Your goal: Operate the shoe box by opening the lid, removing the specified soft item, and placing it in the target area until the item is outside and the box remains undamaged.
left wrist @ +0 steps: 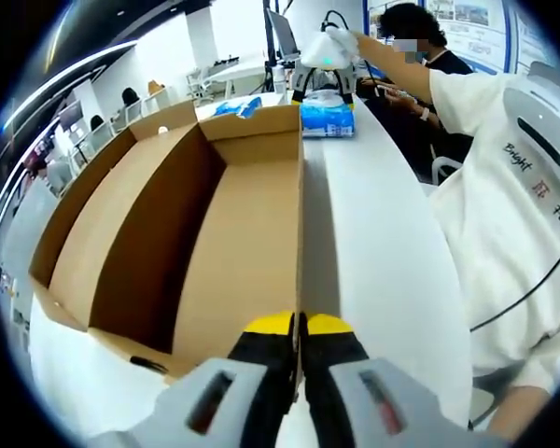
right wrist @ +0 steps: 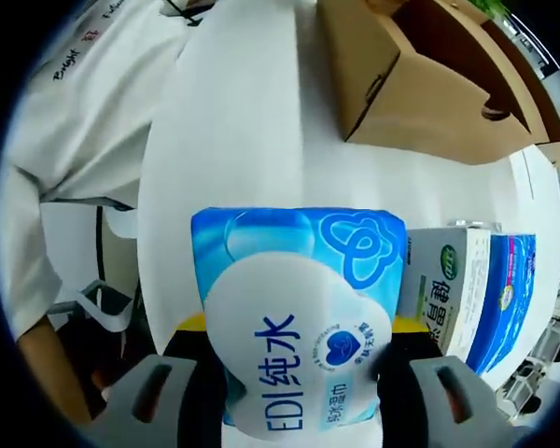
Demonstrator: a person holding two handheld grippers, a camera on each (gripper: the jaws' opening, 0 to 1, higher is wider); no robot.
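A long white worktop [left wrist: 383, 243] carried an open cardboard shoe box [left wrist: 215, 233], its lid already folded back and its inside bare as seen from the left gripper view. The soft item, a blue-and-white pack of wet wipes [right wrist: 294, 317], was outside the box, held over the worktop in the right tongs [right wrist: 294, 373] near a small printed carton [right wrist: 467, 289] (the pack's wrapper looked glossy and probably slick). It appeared light and yielding, the sort of pack that dents rather than breaks, and was best taken across its flat middle with modest pressure, as it was here. The right tongs stood about a pack's width apart, one yellow-tipped jaw on each side of the wipes. The left tongs [left wrist: 300, 327] were closed with nothing between them, yellow tips together, resting at the near edge of the box's right wall. From the left gripper view, the right tongs [left wrist: 324, 89] hovered at the worktop's far end.
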